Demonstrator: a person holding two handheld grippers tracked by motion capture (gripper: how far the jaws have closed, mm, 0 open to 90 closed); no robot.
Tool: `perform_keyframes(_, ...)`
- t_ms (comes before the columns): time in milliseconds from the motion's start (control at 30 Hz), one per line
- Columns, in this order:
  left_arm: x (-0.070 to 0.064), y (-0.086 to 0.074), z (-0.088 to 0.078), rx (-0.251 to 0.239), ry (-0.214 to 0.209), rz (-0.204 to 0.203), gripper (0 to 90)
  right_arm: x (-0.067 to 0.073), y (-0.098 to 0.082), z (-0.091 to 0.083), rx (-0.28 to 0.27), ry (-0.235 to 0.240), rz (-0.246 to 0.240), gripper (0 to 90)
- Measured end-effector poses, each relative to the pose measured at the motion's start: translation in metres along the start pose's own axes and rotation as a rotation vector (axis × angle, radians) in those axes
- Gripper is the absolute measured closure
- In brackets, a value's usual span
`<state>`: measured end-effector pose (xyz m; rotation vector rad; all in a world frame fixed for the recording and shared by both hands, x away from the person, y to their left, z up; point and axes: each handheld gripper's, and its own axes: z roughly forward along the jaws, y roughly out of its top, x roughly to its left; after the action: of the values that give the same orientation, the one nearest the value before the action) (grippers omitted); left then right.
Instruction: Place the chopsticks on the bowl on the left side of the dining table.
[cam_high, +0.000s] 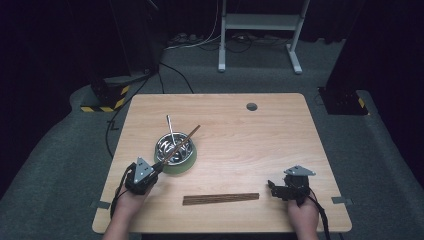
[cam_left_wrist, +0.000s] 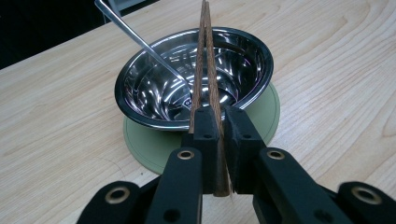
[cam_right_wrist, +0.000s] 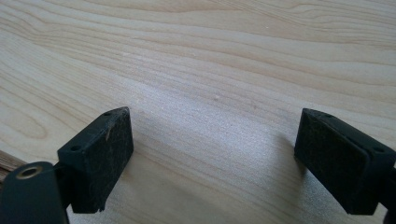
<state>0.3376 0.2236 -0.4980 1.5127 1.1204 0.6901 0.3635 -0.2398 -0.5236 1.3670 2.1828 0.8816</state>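
Note:
A steel bowl (cam_high: 175, 146) (cam_left_wrist: 194, 77) stands on a round green mat (cam_high: 181, 166) (cam_left_wrist: 154, 147) at the table's left middle. A thin metal utensil (cam_high: 170, 127) (cam_left_wrist: 140, 42) leans in it, handle up and away. My left gripper (cam_high: 159, 167) (cam_left_wrist: 223, 122) is shut on a pair of brown chopsticks (cam_high: 184, 144) (cam_left_wrist: 206, 60), which reach slanting over the bowl's rim and across its opening. My right gripper (cam_high: 272, 187) (cam_right_wrist: 212, 154) rests low at the front right, open wide with bare wood between its pads.
A flat brown bundle of wooden sticks (cam_high: 221, 199) lies along the front edge between the two hands, its end near the right gripper. A grey round plug (cam_high: 251, 106) sits in the wooden tabletop (cam_high: 260, 145) at the back. Cables and a white frame stand on the floor beyond.

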Motion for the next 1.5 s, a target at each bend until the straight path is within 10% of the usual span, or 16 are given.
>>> perform_keyframes(300,-0.001,0.001,-0.002,-0.009,-0.003,0.013,79.6,0.000,0.000,0.000,-0.001,0.000,-0.002,11.5)
perform_keyframes(733,0.017,-0.004,-0.017,-0.070,0.006,-0.148,46.9,0.000,0.000,0.000,0.000,0.008,-0.007,11.5)
perform_keyframes(1500,0.009,-0.019,0.003,-0.023,0.017,-0.124,71.2,0.000,0.000,0.000,0.000,0.011,-0.009,11.6)
